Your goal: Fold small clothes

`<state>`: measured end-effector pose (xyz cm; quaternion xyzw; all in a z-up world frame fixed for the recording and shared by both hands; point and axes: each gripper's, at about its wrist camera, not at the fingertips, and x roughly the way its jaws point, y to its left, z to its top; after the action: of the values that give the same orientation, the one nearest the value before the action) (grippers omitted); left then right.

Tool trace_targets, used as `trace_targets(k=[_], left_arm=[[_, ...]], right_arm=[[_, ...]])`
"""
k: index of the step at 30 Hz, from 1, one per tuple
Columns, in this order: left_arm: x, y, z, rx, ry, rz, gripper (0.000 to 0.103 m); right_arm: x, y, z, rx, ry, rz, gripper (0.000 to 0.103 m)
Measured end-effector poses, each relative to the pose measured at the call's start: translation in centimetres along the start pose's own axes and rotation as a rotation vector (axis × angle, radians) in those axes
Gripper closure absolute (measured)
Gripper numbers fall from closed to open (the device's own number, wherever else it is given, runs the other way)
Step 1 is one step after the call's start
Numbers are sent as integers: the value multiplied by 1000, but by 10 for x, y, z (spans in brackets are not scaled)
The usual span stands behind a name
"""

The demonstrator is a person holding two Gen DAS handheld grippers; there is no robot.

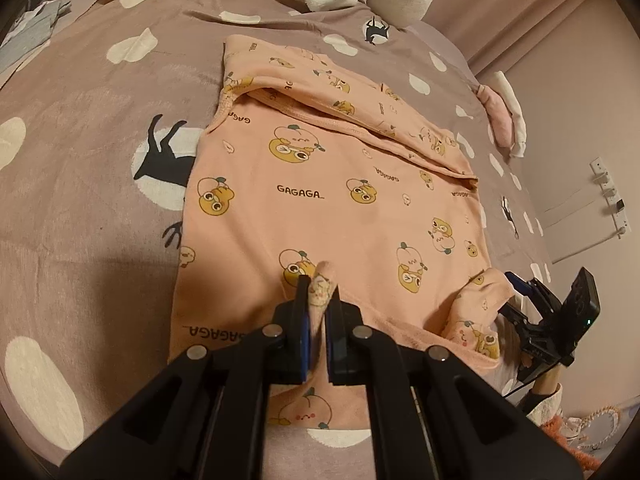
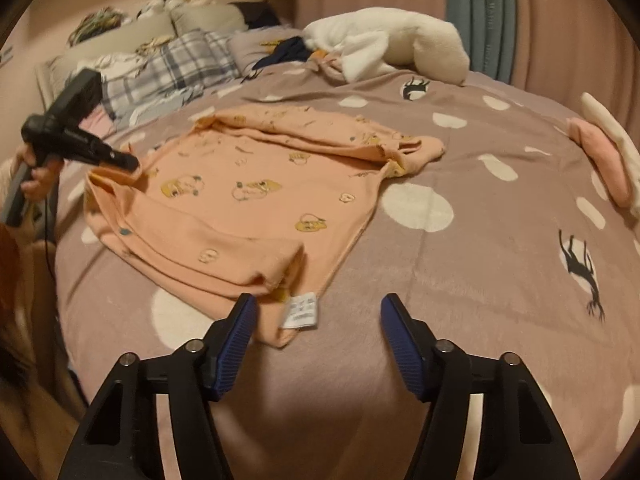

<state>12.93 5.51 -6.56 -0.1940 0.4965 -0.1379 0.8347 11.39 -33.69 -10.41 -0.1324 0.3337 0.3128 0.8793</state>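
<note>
Left gripper is pinched tight on a fold of the near hem of the peach top; right gripper hovers spread wide, empty, its left pad just beside the tagged corner. The top lies flat on the bedspread, far part already doubled over. Cloth looks light, limp, non-slippery; best gripped at hem corners.
</note>
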Motion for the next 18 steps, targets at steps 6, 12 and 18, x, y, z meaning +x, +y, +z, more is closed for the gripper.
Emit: trace_targets(k=[6, 12, 18], left_arm=[[4, 2, 3, -24, 7, 20, 98], [10, 6, 3, -31, 27, 17, 98], [20, 9, 1, -21, 32, -12, 98]], right_arm=[[2, 0, 4, -54, 17, 51, 45], [15, 22, 30, -207, 7, 96, 63], [47, 7, 44, -107, 56, 248, 66]])
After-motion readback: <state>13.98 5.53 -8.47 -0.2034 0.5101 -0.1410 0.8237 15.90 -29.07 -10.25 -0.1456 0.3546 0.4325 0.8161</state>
